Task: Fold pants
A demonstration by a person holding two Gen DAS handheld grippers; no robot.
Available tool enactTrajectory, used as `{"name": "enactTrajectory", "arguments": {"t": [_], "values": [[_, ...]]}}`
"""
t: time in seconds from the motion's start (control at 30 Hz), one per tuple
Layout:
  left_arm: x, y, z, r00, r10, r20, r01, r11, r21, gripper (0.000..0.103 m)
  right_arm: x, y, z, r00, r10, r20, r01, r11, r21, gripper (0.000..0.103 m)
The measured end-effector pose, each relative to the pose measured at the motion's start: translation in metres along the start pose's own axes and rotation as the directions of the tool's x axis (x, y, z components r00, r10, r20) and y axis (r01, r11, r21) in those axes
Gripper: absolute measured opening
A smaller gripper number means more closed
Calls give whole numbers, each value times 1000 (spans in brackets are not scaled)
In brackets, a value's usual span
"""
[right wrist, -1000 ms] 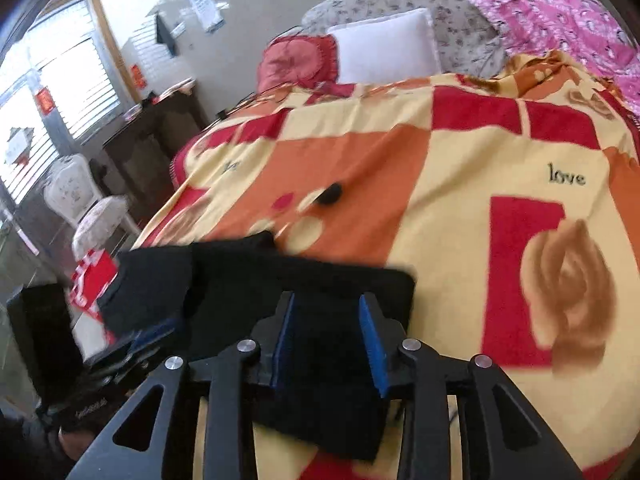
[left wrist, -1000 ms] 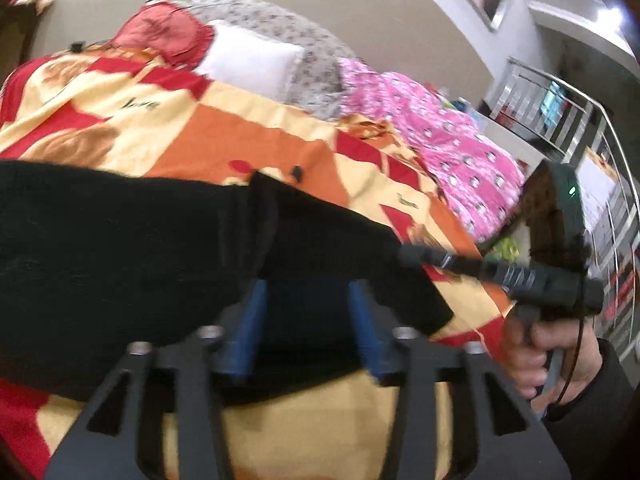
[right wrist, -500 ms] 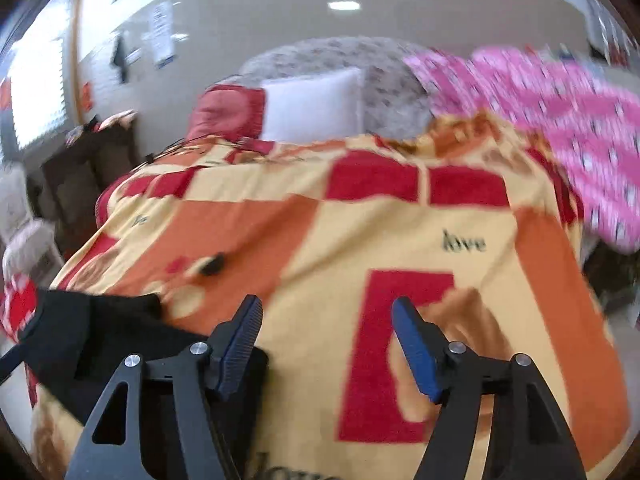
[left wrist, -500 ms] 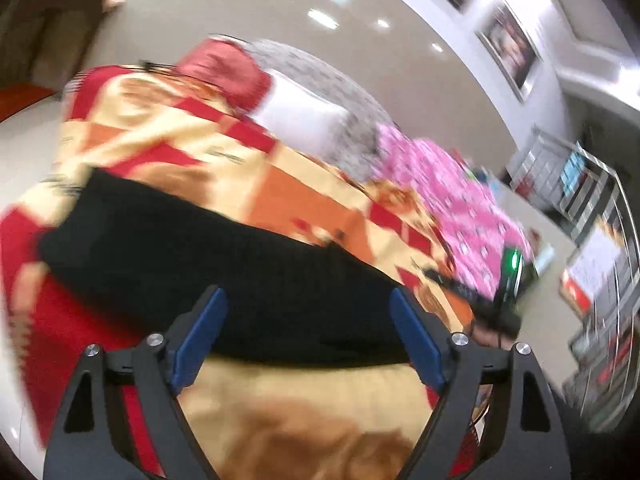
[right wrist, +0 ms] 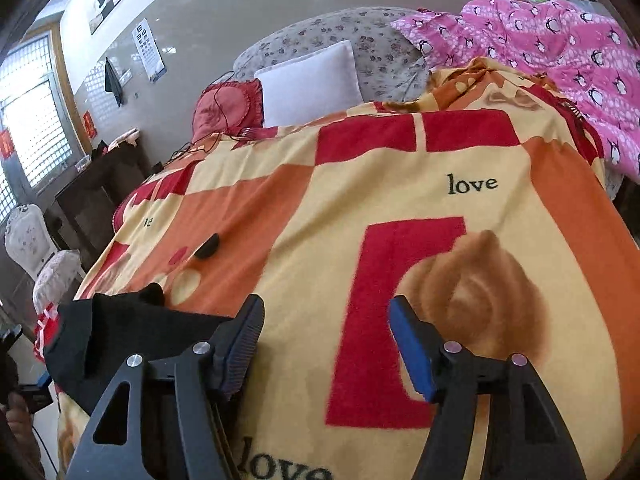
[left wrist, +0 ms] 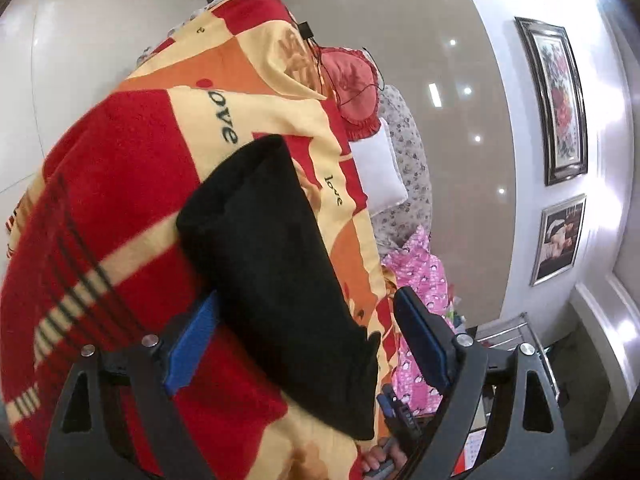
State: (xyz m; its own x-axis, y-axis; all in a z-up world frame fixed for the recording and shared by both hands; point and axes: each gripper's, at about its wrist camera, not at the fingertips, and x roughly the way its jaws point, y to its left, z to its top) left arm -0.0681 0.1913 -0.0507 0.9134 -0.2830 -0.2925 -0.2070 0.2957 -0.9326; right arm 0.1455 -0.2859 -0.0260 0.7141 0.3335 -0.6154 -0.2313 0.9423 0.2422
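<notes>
Left wrist view: left gripper (left wrist: 308,344) with its blue-padded fingers (left wrist: 192,344) spread wide, nothing between them gripped.
Pants: black pants (left wrist: 276,264) lie folded into a long band on the blanket (left wrist: 120,184), running away from the camera between the spread fingers; contact with the pads cannot be determined.
Blanket: red, orange and cream pattern with "love" lettering, covering the bed.
Right wrist view: right gripper (right wrist: 326,344) spread wide, holding nothing, above bare blanket (right wrist: 360,200).
Pants, right view: black pants (right wrist: 120,336) lie at the lower left near the blanket edge, beside and partly behind the left finger (right wrist: 240,344).
Small object: a dark item (right wrist: 207,246) rests on the blanket beyond the pants, apart from them.
Head of bed: white pillow (right wrist: 312,80), red cushion (right wrist: 228,104) and pink penguin-print quilt (right wrist: 560,52).
</notes>
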Motion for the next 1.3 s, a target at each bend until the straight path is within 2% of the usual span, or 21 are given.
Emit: {"name": "enactTrajectory", "arguments": {"t": [0.2, 0.33, 0.4, 0.47, 0.5, 0.53, 0.57, 0.6, 0.7, 0.77, 0.83, 0.9, 0.97, 1.1, 1.17, 1.3], "values": [[-3, 12, 13, 997, -57, 58, 60, 997, -52, 88, 5, -1, 0, 1000, 3, -7, -2, 1000, 15, 66], [-11, 15, 19, 994, -53, 93, 57, 997, -45, 87, 7, 0, 0, 1000, -4, -16, 4, 1000, 10, 66], [-14, 13, 17, 995, -24, 98, 26, 1000, -14, 82, 8, 0, 0, 1000, -4, -25, 5, 1000, 10, 66], [-13, 9, 14, 994, 31, 106, -34, 999, 27, 61, 10, 0, 0, 999, -8, -35, 8, 1000, 9, 66], [-13, 7, 12, 991, 75, 111, -82, 995, 58, 55, 10, 0, 0, 999, -9, -37, 9, 1000, 8, 66], [-13, 7, 12, 986, 116, 118, -126, 988, 83, 36, 10, 0, 0, 999, -8, -37, 8, 1000, 7, 66], [-11, 6, 11, 977, 173, 127, -188, 976, 112, 16, 10, 0, 0, 999, -6, -37, 7, 1000, 8, 66], [-10, 5, 10, 968, 214, 132, -232, 963, 140, 11, 10, -1, 0, 999, -6, -37, 6, 1000, 9, 66], [-11, -14, 2, 947, 259, 188, -303, 916, 264, 8, 10, -1, 0, 999, -5, -38, 5, 1000, 12, 66], [-14, -46, -13, 931, 247, 269, -344, 838, 424, 8, 9, -1, 0, 999, -3, -33, 4, 1000, 12, 66], [-15, -77, -32, 928, 198, 315, -350, 752, 559, 8, 8, -2, 0, 1000, 0, -27, 1, 1000, 14, 66], [-12, -106, -49, 939, 140, 315, -323, 678, 661, 8, 8, -2, 0, 1000, 2, -25, -2, 1000, 16, 66], [-5, -129, -61, 958, 99, 270, -268, 640, 720, 8, 9, -1, 0, 999, 4, -33, -4, 1000, 14, 66], [15, -169, -88, 991, 23, 134, -121, 601, 790, 8, 12, 0, 0, 998, 22, -53, -22, 1000, 5, 66], [24, -183, -104, 996, 7, 84, -73, 576, 814, 8, 12, 0, 0, 998, 24, -60, -24, 1000, 7, 66], [46, -206, -140, 999, -4, -33, 30, 546, 837, 8, 12, 0, 0, 998, 31, -53, -31, 1000, 5, 66]]}}
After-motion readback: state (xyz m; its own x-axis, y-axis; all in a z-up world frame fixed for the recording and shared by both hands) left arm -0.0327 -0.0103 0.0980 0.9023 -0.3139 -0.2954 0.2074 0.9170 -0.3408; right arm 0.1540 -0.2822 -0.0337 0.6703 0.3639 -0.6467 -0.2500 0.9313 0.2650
